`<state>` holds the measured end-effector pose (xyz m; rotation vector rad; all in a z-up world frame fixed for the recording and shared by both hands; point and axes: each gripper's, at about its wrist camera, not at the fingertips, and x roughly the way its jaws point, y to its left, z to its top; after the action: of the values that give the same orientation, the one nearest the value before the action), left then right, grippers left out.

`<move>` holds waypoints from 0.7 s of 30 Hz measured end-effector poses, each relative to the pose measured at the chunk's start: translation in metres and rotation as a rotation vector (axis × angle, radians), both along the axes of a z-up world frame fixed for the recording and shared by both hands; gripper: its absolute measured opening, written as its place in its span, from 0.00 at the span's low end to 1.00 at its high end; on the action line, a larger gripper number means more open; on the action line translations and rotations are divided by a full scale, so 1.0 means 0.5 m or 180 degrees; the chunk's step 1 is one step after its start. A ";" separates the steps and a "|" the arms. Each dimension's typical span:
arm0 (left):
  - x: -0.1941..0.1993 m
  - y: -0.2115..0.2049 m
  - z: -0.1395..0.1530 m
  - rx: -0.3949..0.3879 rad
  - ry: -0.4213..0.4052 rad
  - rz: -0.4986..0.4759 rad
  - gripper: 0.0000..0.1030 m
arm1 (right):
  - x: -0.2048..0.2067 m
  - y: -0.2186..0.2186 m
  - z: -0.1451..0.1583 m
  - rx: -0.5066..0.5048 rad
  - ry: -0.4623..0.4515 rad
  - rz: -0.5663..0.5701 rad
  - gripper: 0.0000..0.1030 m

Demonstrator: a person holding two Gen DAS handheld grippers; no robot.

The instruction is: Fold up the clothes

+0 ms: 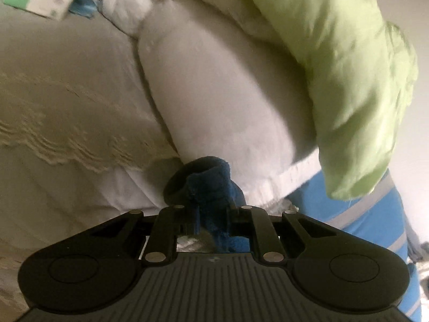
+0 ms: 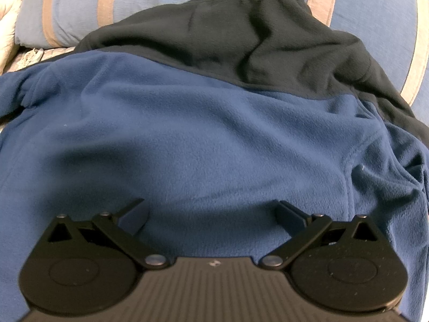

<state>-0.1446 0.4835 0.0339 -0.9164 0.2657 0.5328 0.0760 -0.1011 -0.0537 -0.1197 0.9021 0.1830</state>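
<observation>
Right now the left gripper (image 1: pixel 207 214) is clamped on a bunched fold of blue fleece cloth (image 1: pixel 211 185), probably a cuff or edge of the garment, lifted off the cream bedsheet (image 1: pixel 67 102). Past it: white fluffy blanket (image 1: pixel 214 88), then a pale green pillow (image 1: pixel 348 80), with a green-and-white box (image 1: pixel 40 0) far back. Right gripper (image 2: pixel 211 214) has its fingers spread wide, hovering right over the blue and black fleece jacket (image 2: pixel 187 134), which lies flat on the bed. Beyond that, a blue pillow with tan stripes (image 2: pixel 80 8).
</observation>
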 end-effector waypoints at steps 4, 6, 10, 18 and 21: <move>-0.021 -0.010 0.006 0.0112 0.0136 0.0027 0.16 | 0.002 0.001 0.002 -0.0013 0.0015 0.0020 1.00; -0.016 -0.012 -0.002 0.0047 0.0156 0.0055 0.16 | 0.004 0.001 0.004 -0.0020 0.0029 0.0036 1.00; -0.015 -0.007 -0.011 -0.0086 0.0097 0.0067 0.16 | -0.023 0.028 0.041 -0.0258 -0.0342 0.0268 1.00; -0.009 0.002 -0.005 -0.0053 0.0118 -0.0024 0.16 | -0.102 0.222 0.120 0.0195 -0.0808 0.1229 0.95; -0.002 0.005 -0.005 -0.0048 0.0116 -0.0039 0.16 | -0.068 0.299 0.096 0.0264 -0.0705 0.1195 0.89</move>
<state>-0.1456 0.4858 0.0315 -0.9199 0.3083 0.5372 0.0422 0.0485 -0.0057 -0.2275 0.6439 0.5454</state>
